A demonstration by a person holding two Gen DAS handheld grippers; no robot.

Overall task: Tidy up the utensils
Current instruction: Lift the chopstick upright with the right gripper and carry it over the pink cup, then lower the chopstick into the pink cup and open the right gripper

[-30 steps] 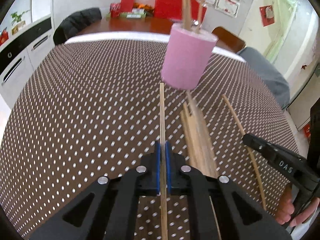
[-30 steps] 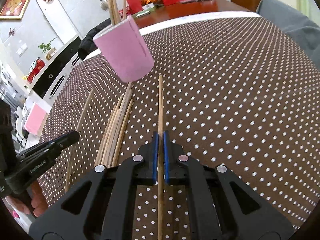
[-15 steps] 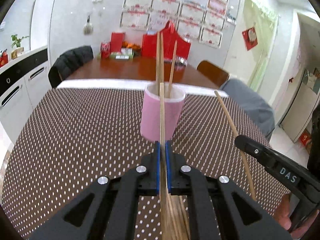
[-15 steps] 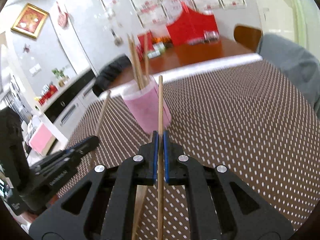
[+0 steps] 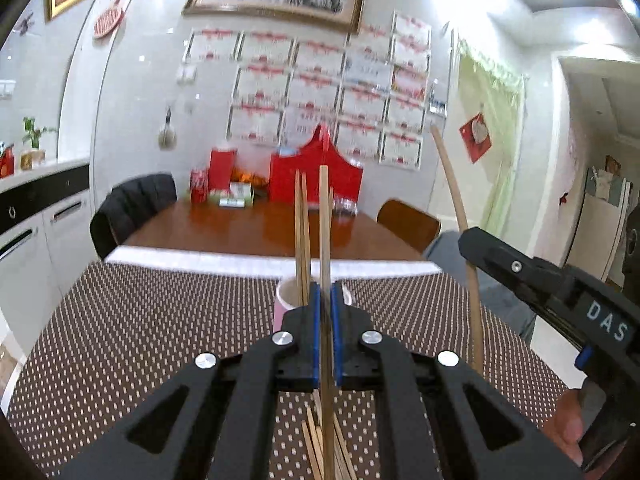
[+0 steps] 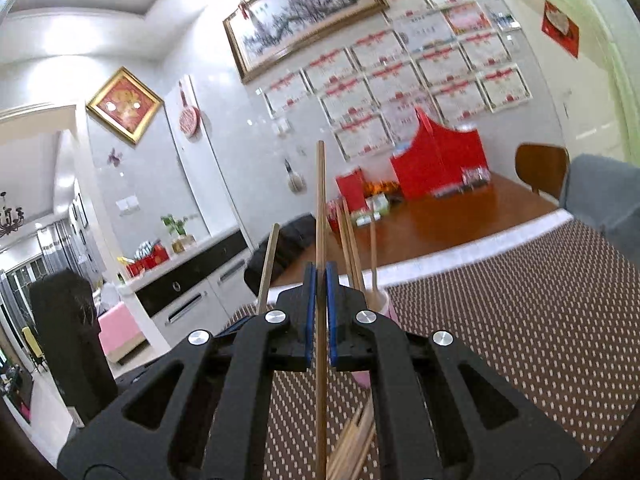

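Note:
In the left wrist view my left gripper (image 5: 325,292) is shut on a wooden chopstick (image 5: 324,208) that points forward and up. The pink cup (image 5: 282,300) stands just behind the fingertips, mostly hidden, with three chopsticks (image 5: 302,220) upright in it. To the right, my right gripper (image 5: 520,268) holds another chopstick (image 5: 456,200) in the air. In the right wrist view that gripper (image 6: 319,276) is shut on its chopstick (image 6: 320,200). The cup (image 6: 384,304) peeks out right of the fingers. Loose chopsticks (image 5: 316,440) lie on the cloth below.
The brown white-dotted tablecloth (image 5: 160,320) covers the near table. Behind it are a wooden dining table (image 5: 248,228), a black chair (image 5: 132,208) and a brown chair (image 5: 408,220). White cabinets (image 5: 32,232) line the left wall. A hand (image 5: 568,428) grips the right tool.
Both grippers have risen and tilted up from facing the cloth to nearly level, each lifting its chopstick off the table. The cup has slid down behind the fingertips in both views.

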